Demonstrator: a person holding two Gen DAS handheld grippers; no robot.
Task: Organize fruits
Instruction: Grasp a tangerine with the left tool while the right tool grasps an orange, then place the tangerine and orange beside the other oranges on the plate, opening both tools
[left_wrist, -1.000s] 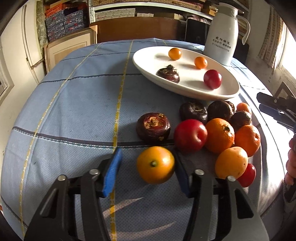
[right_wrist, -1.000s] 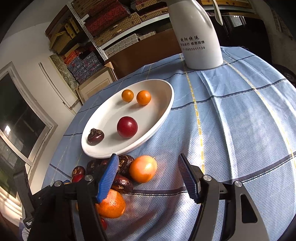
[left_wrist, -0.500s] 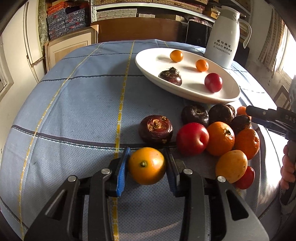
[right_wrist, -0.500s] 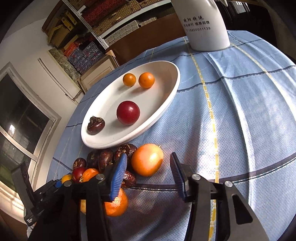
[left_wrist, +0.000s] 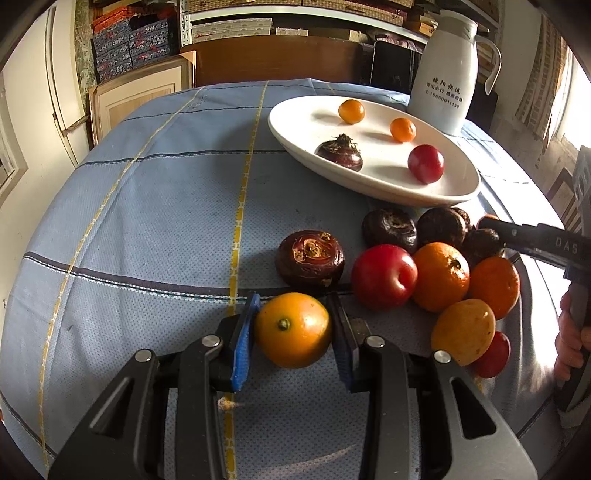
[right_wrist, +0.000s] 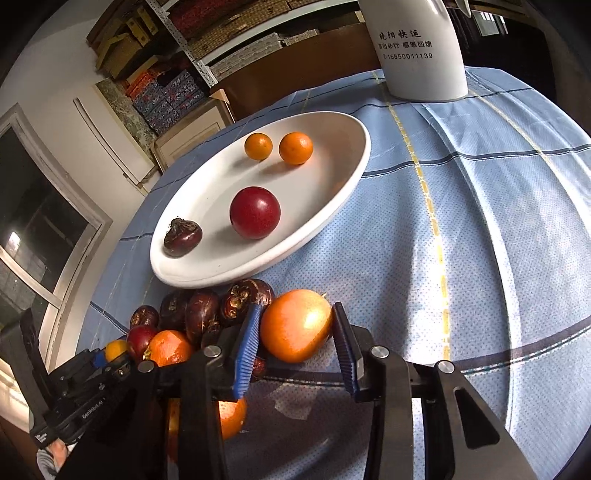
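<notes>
On the desk (left_wrist: 147, 221), near edge | left claw (left_wrist: 293, 332) clamps a yellow orange (left_wrist: 293, 329) | right claw (right_wrist: 297, 343) is closing around a pale orange (right_wrist: 295, 325), pads almost touching | risk: round fruit slips, rolls off; neighbours by white plate (right_wrist: 332, 206) get pushed.

We find both fisheye views bright and sharp at centre, with strong barrel distortion that bows the blue checked tablecloth (left_wrist: 155, 206) and darkens the corners to black. Daylight enters from the window at the right edge of the left wrist view, where it burns out to white glare, and casts soft shadows leftward from the fruit on the white oval ceramic plate (left_wrist: 295, 122). In the right wrist view we note a glaring sunlit patch on the cloth and a dim, underexposed lower left corner.
</notes>
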